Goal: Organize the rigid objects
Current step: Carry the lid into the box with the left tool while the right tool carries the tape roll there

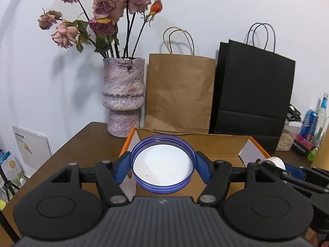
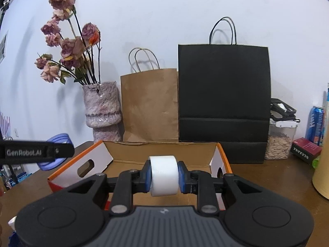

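Note:
My left gripper (image 1: 162, 167) is shut on a round blue lid (image 1: 162, 164) with a white inside, its blue pads (image 1: 202, 168) pressing the rim from both sides. The lid hangs over the near left part of an open cardboard box (image 1: 205, 142) with orange edges. My right gripper (image 2: 163, 175) is shut on a white roll of tape (image 2: 163, 175), held on edge above the same box (image 2: 164, 150). In the left wrist view the tape roll (image 1: 273, 162) and right gripper show at the right edge. The blue lid (image 2: 58, 142) and left gripper show at the left of the right wrist view.
Behind the box stand a pink vase (image 1: 123, 96) with dried roses, a brown paper bag (image 1: 178, 92) and a black paper bag (image 1: 253, 94) against the white wall. On the brown table (image 2: 267, 177), right side: a seed jar (image 2: 279, 140), blue can (image 2: 315, 123), dark red box (image 2: 306, 148).

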`<state>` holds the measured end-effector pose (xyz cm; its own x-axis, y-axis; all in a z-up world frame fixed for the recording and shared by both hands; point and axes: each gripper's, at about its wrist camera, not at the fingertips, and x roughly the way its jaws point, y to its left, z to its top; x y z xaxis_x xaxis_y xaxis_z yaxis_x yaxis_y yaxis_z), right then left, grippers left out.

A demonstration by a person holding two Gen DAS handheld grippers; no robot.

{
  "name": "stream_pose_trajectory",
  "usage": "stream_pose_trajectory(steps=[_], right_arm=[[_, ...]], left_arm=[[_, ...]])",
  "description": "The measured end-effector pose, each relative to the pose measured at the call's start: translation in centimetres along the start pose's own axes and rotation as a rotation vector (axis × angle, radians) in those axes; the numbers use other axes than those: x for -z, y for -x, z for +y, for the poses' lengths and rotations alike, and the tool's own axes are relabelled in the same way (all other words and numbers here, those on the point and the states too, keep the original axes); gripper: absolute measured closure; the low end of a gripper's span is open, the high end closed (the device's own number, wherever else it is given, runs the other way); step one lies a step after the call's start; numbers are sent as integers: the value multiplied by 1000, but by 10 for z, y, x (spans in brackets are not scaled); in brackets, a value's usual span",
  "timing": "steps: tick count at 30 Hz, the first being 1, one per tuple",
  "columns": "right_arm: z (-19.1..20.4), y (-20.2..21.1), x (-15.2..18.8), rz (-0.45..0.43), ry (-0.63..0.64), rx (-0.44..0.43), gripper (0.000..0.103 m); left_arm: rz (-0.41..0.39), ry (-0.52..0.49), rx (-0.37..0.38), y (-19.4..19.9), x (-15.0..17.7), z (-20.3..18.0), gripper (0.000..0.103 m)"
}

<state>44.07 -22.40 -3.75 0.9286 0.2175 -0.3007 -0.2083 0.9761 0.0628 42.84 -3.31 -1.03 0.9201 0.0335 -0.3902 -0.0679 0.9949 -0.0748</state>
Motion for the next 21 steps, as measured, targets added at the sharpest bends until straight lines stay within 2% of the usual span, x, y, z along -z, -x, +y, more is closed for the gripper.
stream_pose_trajectory(steps=[14,21], right_arm=[[-8,-64,-1,96,31,14,79],[-8,-75,7,148,51,13,78]], left_arm=[[132,-65,-73,-68,3,-10,36],[158,-67,-47,-77,10,-7,35]])
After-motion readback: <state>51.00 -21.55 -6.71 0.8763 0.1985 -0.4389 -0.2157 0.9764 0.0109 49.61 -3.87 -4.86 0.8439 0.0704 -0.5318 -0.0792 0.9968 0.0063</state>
